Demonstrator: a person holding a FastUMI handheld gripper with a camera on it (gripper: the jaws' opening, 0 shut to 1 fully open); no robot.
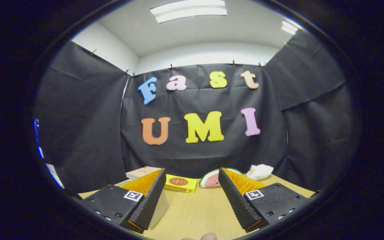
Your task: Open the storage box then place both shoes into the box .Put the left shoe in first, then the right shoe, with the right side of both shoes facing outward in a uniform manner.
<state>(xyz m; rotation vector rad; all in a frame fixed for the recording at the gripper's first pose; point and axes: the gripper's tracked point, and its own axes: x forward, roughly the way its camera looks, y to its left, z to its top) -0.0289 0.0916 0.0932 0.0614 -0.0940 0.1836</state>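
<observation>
My gripper [192,176] is held level above a light wooden table [195,210], its two black ribbed fingers [152,196] spread wide apart with nothing between them. A pale box-like object [160,206] shows just behind the left finger, partly hidden by it. I cannot tell whether it is the storage box.
Beyond the fingers, near the black cloth wall, lie a yellow booklet [180,183], a beige book [142,172], a watermelon-slice toy [210,179] and a small white plush [260,171]. A fingertip of a person [208,236] shows close to the camera.
</observation>
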